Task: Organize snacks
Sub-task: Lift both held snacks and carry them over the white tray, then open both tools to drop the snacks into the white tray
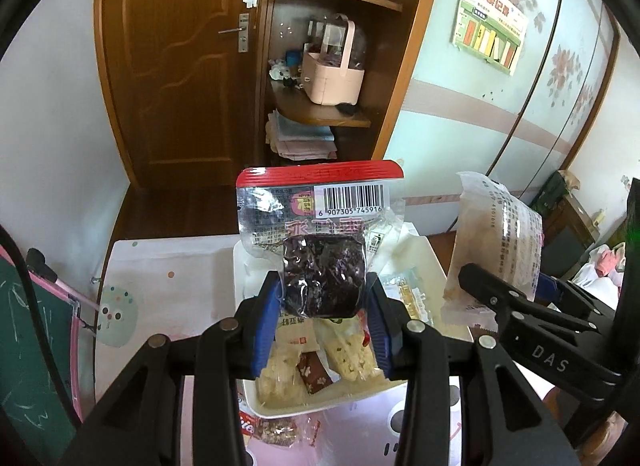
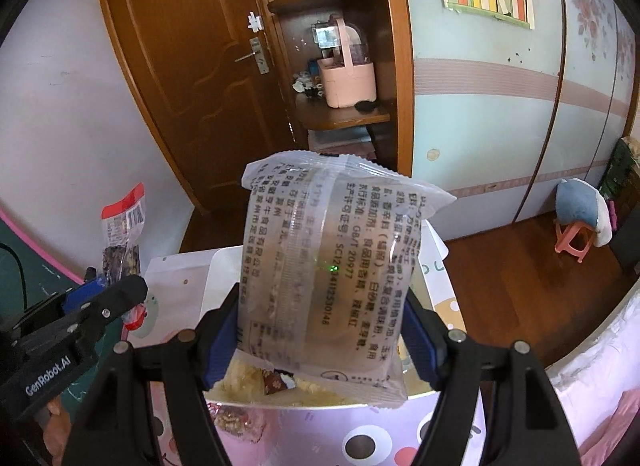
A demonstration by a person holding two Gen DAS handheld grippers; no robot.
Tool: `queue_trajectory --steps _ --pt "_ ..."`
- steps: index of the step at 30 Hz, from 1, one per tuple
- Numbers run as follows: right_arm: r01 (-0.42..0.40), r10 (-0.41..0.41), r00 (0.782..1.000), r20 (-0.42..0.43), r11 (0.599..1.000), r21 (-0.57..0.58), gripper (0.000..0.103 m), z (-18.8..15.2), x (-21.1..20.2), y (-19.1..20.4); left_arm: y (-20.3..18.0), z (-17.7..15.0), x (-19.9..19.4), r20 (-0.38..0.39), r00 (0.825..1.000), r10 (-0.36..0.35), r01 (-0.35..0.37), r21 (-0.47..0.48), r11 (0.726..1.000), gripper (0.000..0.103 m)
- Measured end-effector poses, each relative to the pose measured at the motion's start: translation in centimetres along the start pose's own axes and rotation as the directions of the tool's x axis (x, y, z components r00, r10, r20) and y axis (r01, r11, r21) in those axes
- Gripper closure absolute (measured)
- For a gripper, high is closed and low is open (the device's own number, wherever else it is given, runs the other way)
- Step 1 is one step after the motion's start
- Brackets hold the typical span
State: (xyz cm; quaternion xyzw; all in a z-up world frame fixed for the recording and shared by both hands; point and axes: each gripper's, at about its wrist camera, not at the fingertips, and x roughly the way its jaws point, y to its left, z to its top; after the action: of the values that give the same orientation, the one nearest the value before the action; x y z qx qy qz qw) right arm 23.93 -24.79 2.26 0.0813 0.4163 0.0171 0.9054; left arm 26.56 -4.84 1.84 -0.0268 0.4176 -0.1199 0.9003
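Left wrist view: my left gripper [image 1: 325, 308] is clamped on the dark snack pack [image 1: 320, 240], blue pads pinching the bulging dark block at its lower end; the pack stands upright in the air above the white tray [image 1: 320, 406], red sealed edge and barcode on top. The tray below already holds several pale wrapped bars and a small brown sachet. My judgement: the step in hand is carrying both packs clear of the pile to sort them, so I should keep the squeeze steady on the solid block, not the loose film, and avoid tilting, since the upper film flops. The right gripper [image 1: 508, 286] shows at the right edge with its own packet. Right wrist view: the right gripper [image 2: 322, 330] grasps the translucent pastry packet [image 2: 324, 278] across its full width, jaws standing wide, pads on both side edges; the packet is held upright over the tray's near rim [image 2: 360, 402]. It looks soft, with a round pale cake inside and black print on cloudy film. I would grip lightly here, as crushing seems likely.
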Motion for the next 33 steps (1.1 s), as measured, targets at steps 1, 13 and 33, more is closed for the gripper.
queue_trajectory --steps 1,13,33 --pt "0.005 -0.005 1.000 -0.003 1.000 -0.001 0.030 0.1 0.3 0.0 -0.1 0.2 0.3 -0.002 1.000 0.002 -0.002 0.003 1.000 0.064" --pt "0.039 -0.038 0.999 -0.024 0.998 0.049 0.025 0.0 2.9 -1.1 -0.4 -0.7 3.2 -0.036 0.993 0.111 -0.109 0.064 0.992 0.006" --pt "0.038 -0.037 0.999 -0.009 0.999 0.027 0.018 -2.3 -0.5 -0.6 2.1 -4.7 -0.3 -0.050 0.978 0.202 -0.203 -0.011 0.979 0.006"
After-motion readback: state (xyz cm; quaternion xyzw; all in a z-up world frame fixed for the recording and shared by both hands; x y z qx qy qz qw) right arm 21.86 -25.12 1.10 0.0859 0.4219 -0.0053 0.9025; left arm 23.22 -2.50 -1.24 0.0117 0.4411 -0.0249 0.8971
